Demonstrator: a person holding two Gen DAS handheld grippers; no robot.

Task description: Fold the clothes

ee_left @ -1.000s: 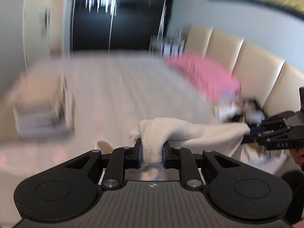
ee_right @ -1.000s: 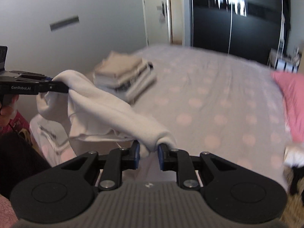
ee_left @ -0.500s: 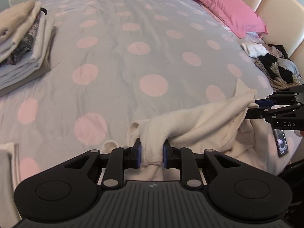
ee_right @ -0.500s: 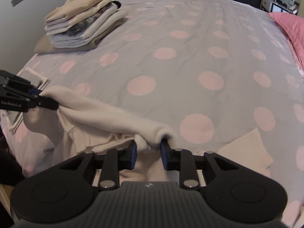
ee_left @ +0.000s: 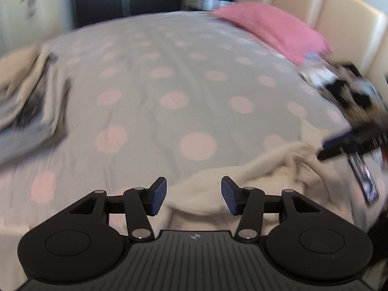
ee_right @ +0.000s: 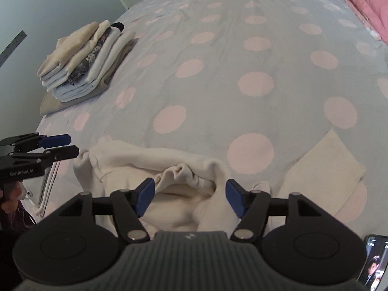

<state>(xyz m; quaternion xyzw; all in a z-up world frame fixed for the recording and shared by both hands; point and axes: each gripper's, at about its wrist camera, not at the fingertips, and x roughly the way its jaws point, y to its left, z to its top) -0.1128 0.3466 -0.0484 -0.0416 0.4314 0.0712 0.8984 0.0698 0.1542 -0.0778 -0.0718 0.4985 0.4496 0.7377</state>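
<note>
A stack of folded clothes [ee_right: 82,65] sits far left on the bed [ee_right: 242,48]. The cream garment [ee_right: 169,177] lies bunched at the near edge, unfolded. The left gripper [ee_left: 194,195] and right gripper [ee_right: 190,197] are both opening, pads clear of the cloth.

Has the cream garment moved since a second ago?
Yes. The cream garment came down onto the spotted bedspread, nearer than the folded stack.

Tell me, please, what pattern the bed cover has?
Pale grey bed cover with pink polka dots, clearest in the right wrist view.
</note>
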